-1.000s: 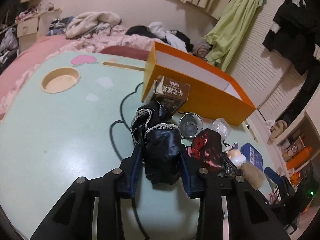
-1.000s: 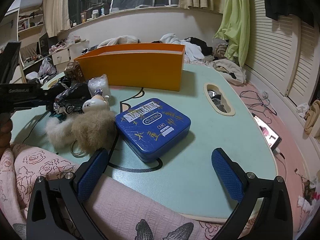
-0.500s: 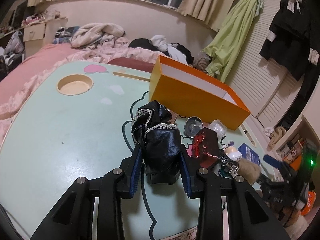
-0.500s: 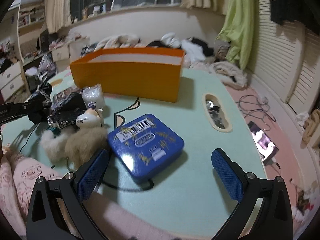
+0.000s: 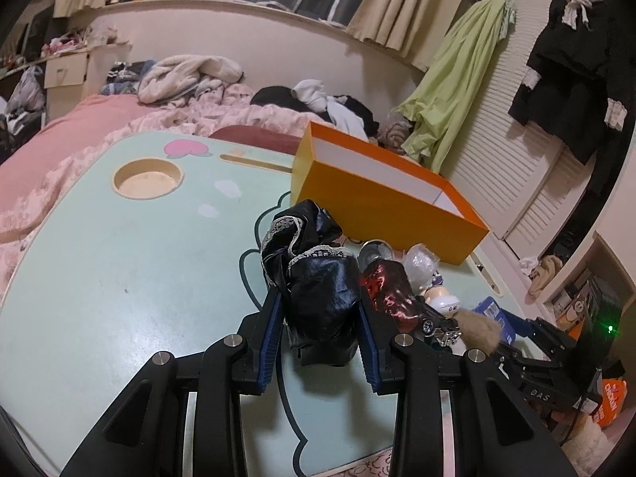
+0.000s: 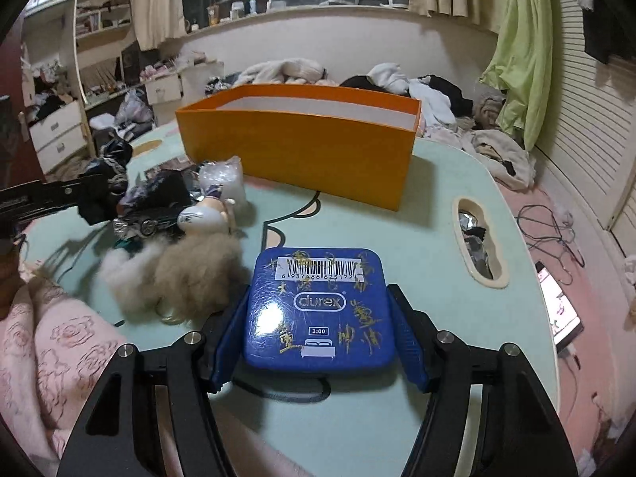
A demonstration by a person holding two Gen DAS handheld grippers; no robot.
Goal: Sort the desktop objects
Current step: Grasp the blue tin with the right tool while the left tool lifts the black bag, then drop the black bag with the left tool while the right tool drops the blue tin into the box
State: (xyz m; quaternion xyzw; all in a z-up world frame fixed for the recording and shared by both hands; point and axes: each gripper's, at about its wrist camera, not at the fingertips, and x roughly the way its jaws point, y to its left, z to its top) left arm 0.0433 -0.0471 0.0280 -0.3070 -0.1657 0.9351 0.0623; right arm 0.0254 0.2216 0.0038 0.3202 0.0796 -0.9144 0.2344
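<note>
My left gripper is shut on a black cloth bundle with white lace trim and holds it just above the mint-green table. Beyond it stands the open orange box, its white inside showing nothing from this angle. In the right wrist view a blue square tin with a barcode lies flat between the fingers of my right gripper. Its jaws are closing, and both blue pads touch the tin's sides. The orange box stands behind the tin.
Between the two grippers lie a red shiny packet, a toy car, a small figurine, a plastic-wrapped lump and a fur pompom. The table has a round recess and an oval slot. Pink bedding borders the near edge.
My right gripper moved forward over the blue tin and its jaws narrowed from wide open onto the tin's sides. The left gripper lifted and tilted up slightly, still holding the cloth.
</note>
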